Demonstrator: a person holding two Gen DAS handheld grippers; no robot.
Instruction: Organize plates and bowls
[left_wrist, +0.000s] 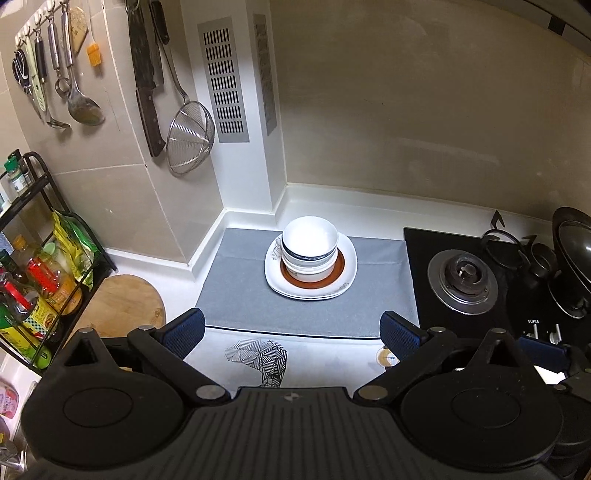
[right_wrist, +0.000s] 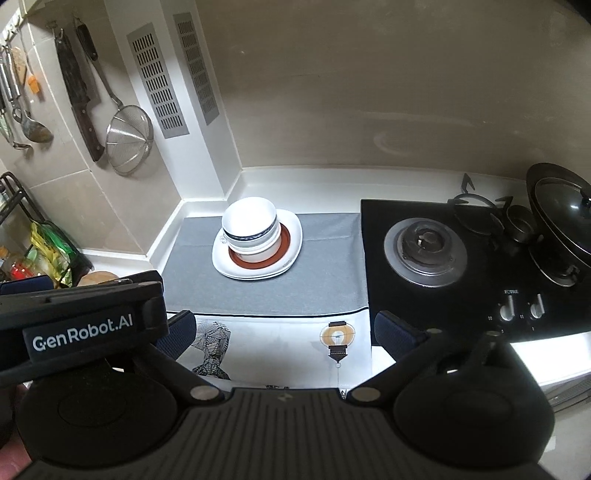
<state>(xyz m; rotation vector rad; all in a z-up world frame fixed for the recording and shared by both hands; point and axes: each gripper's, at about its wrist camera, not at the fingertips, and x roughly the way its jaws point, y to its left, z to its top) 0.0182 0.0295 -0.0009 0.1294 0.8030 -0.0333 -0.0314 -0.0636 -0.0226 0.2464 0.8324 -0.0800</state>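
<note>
We see our left tool (left_wrist: 291, 334) spread wide with nothing between its fingers, and our right tool (right_wrist: 282, 330) just as wide and empty. Both hang above the printed cloth (right_wrist: 280, 343) at the near edge of the table (left_wrist: 369, 206). Farther back, the nested bowls (left_wrist: 309, 243) sit on stacked plates (left_wrist: 347, 273) on the grey mat (left_wrist: 236, 291), left of the stove (right_wrist: 424, 251).

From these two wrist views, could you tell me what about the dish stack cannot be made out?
- How many bowls are nested: both views, the top bowl hides the rest.
- How many plates lie below: both views, only overlapping rims show.
- Plate pattern: mostly under the bowls, too small.
</note>
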